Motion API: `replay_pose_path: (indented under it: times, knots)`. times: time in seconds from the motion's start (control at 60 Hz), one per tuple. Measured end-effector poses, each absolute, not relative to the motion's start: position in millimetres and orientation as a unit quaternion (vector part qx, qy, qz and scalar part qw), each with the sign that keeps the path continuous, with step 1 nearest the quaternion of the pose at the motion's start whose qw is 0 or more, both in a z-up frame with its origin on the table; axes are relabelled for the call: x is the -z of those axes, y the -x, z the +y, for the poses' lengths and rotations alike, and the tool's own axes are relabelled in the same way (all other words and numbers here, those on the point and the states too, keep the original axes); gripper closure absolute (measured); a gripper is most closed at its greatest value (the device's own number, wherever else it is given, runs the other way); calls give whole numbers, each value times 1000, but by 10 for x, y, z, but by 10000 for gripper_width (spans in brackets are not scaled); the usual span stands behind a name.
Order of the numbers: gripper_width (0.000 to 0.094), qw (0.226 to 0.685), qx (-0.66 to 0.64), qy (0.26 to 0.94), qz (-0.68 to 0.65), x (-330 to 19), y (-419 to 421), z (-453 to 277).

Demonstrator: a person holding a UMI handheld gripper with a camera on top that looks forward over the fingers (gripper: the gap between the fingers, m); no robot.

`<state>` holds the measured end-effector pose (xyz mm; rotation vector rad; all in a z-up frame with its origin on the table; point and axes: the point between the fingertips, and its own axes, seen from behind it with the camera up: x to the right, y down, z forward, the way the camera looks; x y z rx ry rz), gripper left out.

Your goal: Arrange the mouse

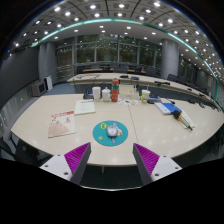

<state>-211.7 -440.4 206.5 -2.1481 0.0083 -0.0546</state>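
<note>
A white mouse (112, 130) lies on a round teal mouse mat (110, 133) near the front edge of a large beige table (40, 118). My gripper (112, 160) hangs in front of the table edge, short of the mouse. Its two fingers with purple pads (76, 155) are spread wide apart and hold nothing. The mouse is ahead of the fingers, in line with the gap between them.
A red-and-white booklet (61, 124) lies left of the mat, with a paper sheet (85, 106) behind it. Cups and a red can (115, 92) stand further back. Blue and yellow items (172, 110) lie on the right. Office desks stand beyond.
</note>
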Motion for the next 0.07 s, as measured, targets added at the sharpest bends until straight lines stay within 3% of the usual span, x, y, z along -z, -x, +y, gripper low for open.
replay_pose_path:
  times: [0.067]
  knots:
    - [80,483,28,875,-2,-2112,2104,-4502]
